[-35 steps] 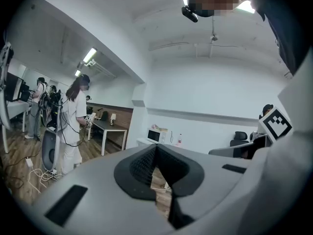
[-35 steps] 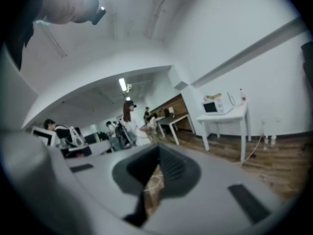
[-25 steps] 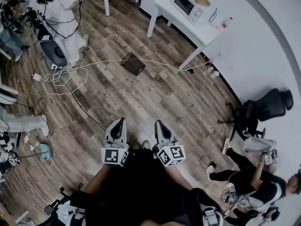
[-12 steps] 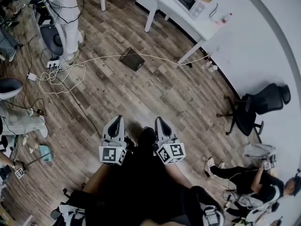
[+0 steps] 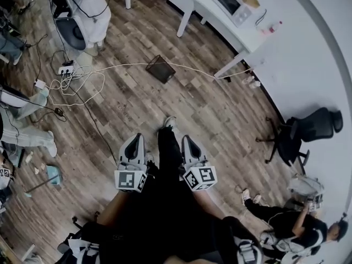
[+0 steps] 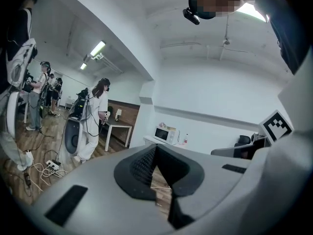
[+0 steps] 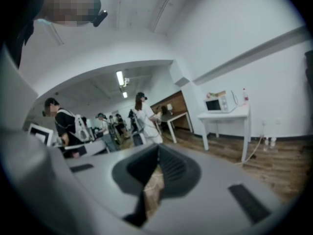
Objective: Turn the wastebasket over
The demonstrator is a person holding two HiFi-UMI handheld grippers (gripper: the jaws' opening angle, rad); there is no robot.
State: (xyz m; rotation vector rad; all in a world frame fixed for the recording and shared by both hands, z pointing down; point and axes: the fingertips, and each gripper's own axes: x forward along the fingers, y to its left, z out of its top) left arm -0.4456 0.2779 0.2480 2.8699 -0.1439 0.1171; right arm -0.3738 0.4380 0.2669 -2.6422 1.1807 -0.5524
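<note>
The wastebasket (image 5: 161,69) is a small black mesh bin that stands on the wooden floor, far ahead of both grippers, with a white cable running past it. In the head view my left gripper (image 5: 136,140) and right gripper (image 5: 188,141) are side by side and low in the picture, pointing toward the bin. Between them the person's dark-trousered leg (image 5: 168,147) is stepped forward. Both grippers' jaws are closed together with nothing held, seen also for the left gripper (image 6: 155,148) and the right gripper (image 7: 158,148). Neither gripper view shows the bin.
A white table (image 5: 220,23) carrying a microwave (image 5: 232,3) stands by the wall beyond the bin. Loose cables and a power strip (image 5: 66,69) lie left. A black office chair (image 5: 301,130) is at right; a person in white (image 5: 91,7) stands far left, another sits (image 5: 294,227) lower right.
The whole view has shifted forward across the floor. The person's leg and foot have swung forward between the two grippers. Both grippers stay closed and side by side.
</note>
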